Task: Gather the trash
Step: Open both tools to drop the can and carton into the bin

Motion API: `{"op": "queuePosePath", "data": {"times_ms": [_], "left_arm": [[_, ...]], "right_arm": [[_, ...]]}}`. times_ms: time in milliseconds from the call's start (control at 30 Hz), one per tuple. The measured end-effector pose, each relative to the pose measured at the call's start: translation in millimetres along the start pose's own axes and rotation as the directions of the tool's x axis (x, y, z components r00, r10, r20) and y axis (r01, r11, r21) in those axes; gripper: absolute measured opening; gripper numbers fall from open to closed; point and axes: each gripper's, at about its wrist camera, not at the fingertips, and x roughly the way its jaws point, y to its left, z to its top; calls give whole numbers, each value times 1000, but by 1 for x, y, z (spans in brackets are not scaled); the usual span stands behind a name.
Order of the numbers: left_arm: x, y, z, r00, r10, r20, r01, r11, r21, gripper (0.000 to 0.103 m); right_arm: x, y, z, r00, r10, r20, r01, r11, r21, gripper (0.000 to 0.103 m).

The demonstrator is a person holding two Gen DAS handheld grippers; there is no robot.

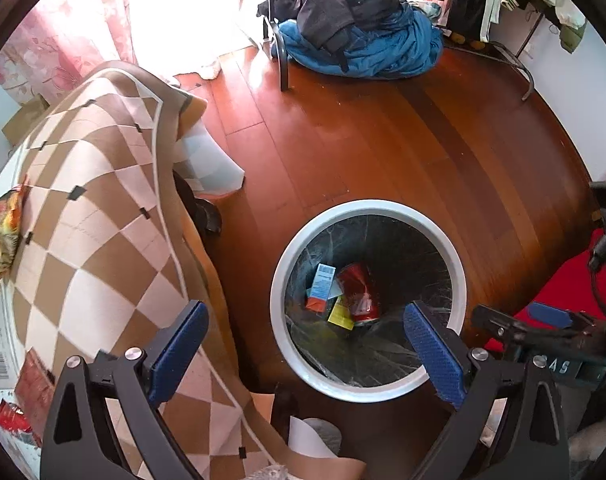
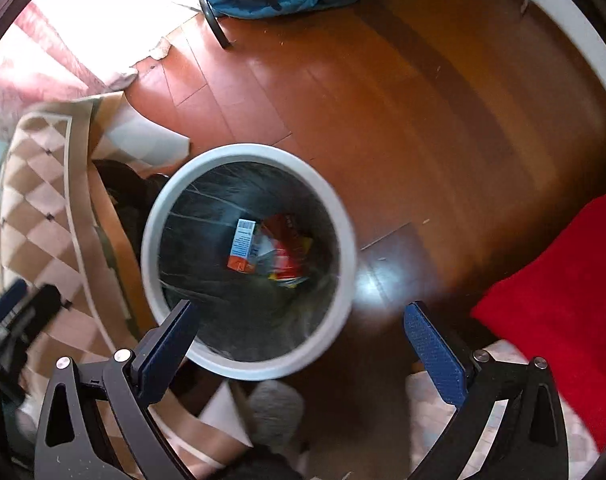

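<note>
Left wrist view: the left hand-held gripper (image 1: 303, 344) hangs over the white-rimmed trash bin (image 1: 281, 280) on the wooden floor (image 1: 383, 140), jaws spread wide and holding nothing.
Right wrist view: the right hand-held gripper (image 2: 299, 336) is likewise released and empty, above the bin's near rim; this picture is blurred.
Done: 3 items at least lie at the bottom of the bin's black liner, namely a blue-and-orange carton (image 1: 321, 286), a crushed red can (image 1: 359, 292) and a yellow slip (image 1: 341, 314).
Left: on the checkered bench (image 1: 103, 240), a crumpled snack wrapper (image 1: 3, 240) at its left edge, plus red packaging (image 1: 13, 420) near the lower-left corner.
Relative position: the remaining trash sits well left of both hand-held grippers, beyond the bench edge.
Judgement: roughly midway; the next reach likely goes back to the bench.
</note>
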Motion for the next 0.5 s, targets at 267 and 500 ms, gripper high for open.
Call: {"op": "queuePosePath", "data": {"times_ms": [267,500], "left_arm": [[-31,1,-18,1000,12,24,-12,1000,-1,100],[-65,3,-28,998,10,55,-9,1000,-12,100]], "right_arm": [[-39,5,-29,996,-57,61,60,997,-38,103],[-80,14,-48,993,-55,108,60,997,-49,103]]}}
